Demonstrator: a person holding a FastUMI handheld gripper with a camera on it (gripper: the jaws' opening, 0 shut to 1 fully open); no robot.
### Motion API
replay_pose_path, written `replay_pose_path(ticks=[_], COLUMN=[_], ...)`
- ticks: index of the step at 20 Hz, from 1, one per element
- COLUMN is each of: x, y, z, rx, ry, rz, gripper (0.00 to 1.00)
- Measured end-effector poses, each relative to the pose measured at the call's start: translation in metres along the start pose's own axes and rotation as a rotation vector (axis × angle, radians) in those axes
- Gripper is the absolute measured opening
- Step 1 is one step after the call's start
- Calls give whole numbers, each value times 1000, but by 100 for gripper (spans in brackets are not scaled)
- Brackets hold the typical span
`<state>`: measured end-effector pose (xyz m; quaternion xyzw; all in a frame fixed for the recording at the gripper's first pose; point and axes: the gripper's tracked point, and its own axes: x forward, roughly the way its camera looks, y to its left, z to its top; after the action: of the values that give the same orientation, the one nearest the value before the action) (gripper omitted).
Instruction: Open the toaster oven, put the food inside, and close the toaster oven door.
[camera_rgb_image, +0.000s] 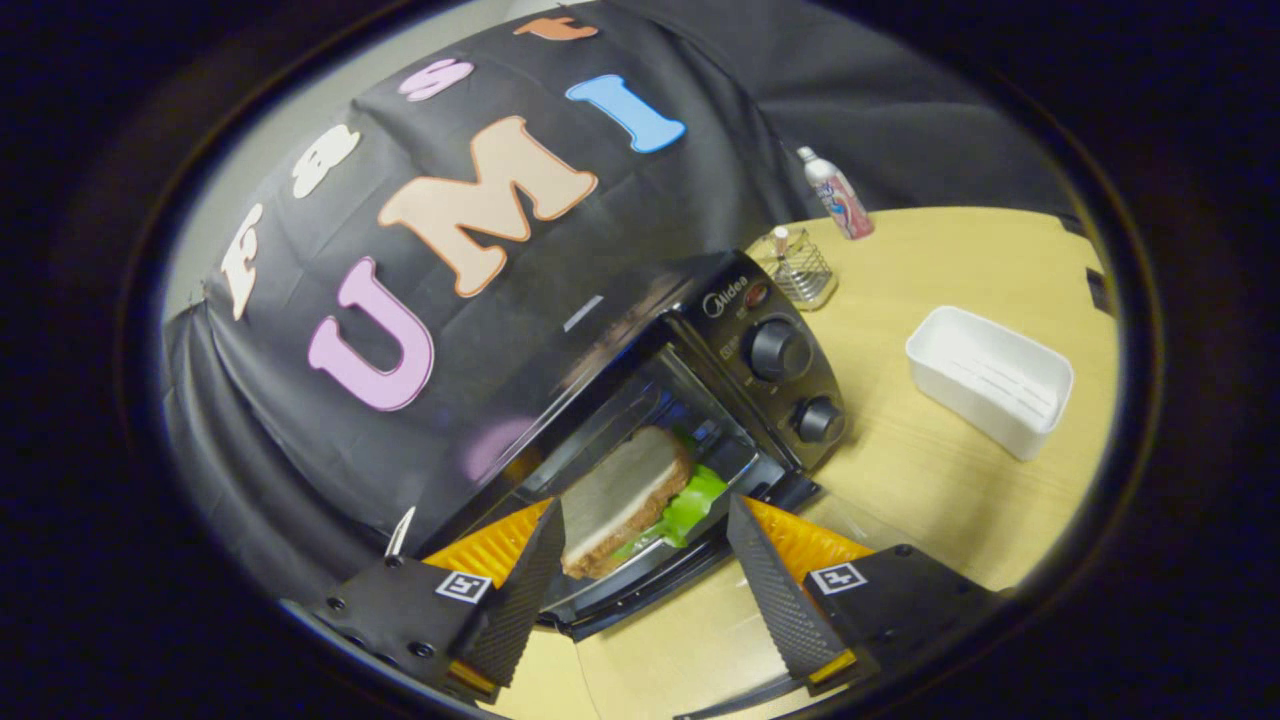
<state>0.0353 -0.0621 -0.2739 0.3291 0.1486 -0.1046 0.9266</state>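
A black toaster oven (745, 330) stands on a wooden table (920, 480) with its glass door (640, 592) folded down and open. A sandwich (625, 488) of pale bread with green lettuce (695, 505) sticking out sits at the mouth of the oven, above the lowered door. My gripper (645, 508) holds it: one finger presses the bread's end, the other meets the lettuce side. The back of the oven's chamber is hidden behind the sandwich.
Two knobs (778, 350) sit on the oven's control panel beside the opening. On the table beyond the oven are a white rectangular tray (990, 380), a small wire holder (800, 268) and a spray bottle (838, 195). Black cloth hangs behind the oven.
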Motion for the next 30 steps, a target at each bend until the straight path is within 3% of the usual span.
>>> replay_pose_path(ticks=[3,8,16,22,30], x=[-24,-73,-125,-131,-114], y=[2,-27,-68,-96,-102], z=[0,-17,-80,-117,-146], rx=[-120,-302,-461,-562,-654], ry=[9,55,211,333,404], rz=[1,-76,-156,-211,-204], gripper=[99,100,100,100,100])
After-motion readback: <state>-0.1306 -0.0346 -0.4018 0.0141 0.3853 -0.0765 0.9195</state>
